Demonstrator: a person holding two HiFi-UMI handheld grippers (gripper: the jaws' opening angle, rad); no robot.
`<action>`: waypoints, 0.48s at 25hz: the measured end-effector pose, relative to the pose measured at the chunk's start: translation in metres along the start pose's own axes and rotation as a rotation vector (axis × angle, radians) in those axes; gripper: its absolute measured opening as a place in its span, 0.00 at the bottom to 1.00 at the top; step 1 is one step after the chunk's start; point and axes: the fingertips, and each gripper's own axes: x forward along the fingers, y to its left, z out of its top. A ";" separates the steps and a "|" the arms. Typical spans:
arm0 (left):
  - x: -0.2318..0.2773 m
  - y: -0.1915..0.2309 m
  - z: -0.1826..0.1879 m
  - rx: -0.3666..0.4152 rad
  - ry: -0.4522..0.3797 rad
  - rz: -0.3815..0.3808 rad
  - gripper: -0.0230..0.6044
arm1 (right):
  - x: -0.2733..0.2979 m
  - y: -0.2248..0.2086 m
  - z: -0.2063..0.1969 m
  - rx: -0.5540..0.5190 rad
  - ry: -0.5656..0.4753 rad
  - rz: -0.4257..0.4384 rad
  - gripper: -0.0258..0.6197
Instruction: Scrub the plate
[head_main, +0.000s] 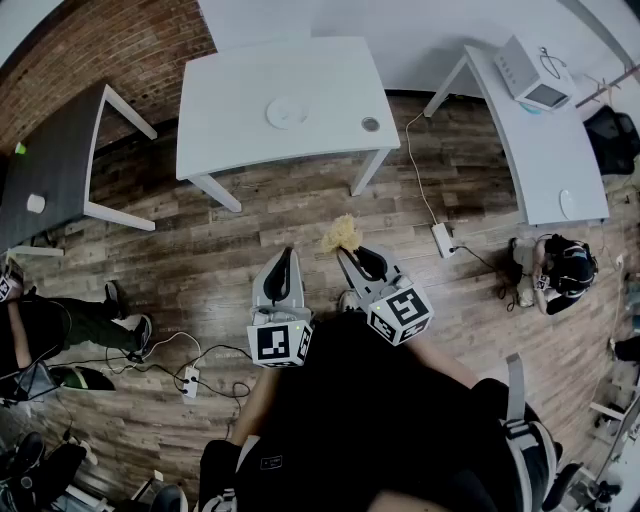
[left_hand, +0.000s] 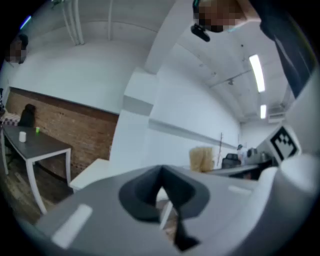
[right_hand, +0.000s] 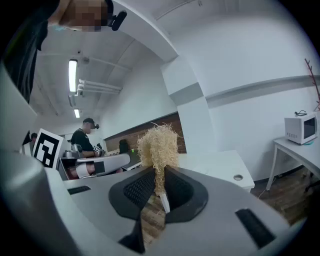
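A white plate (head_main: 287, 111) lies on the white table (head_main: 230, 130) ahead of me, well away from both grippers. My right gripper (head_main: 352, 256) is held over the wood floor, shut on a straw-coloured fibre scrubber (head_main: 341, 235) that sticks out past its tips. In the right gripper view the scrubber (right_hand: 159, 146) rises from between the shut pads of the right gripper (right_hand: 159, 176), with the table (right_hand: 215, 167) beyond. My left gripper (head_main: 285, 264) hangs beside it, shut with nothing in it. In the left gripper view the left gripper (left_hand: 161, 173) shows its pads meeting, and the scrubber (left_hand: 202, 159) lies off to the right.
A small round cap (head_main: 370, 124) sits near the table's right corner. A dark table (head_main: 50, 170) stands at the left, and a long white table with a microwave (head_main: 533, 80) at the right. A power strip (head_main: 441, 238) with cables lies on the floor. People sit at both sides.
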 end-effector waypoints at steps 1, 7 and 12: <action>0.000 -0.001 0.000 0.001 0.000 -0.001 0.04 | -0.001 0.000 0.000 0.000 0.000 0.000 0.12; -0.001 0.002 -0.001 0.000 -0.002 0.000 0.04 | 0.000 -0.001 0.001 0.000 -0.002 -0.005 0.12; -0.002 0.000 -0.002 -0.002 0.000 -0.004 0.04 | -0.001 0.000 0.001 -0.002 -0.002 -0.006 0.12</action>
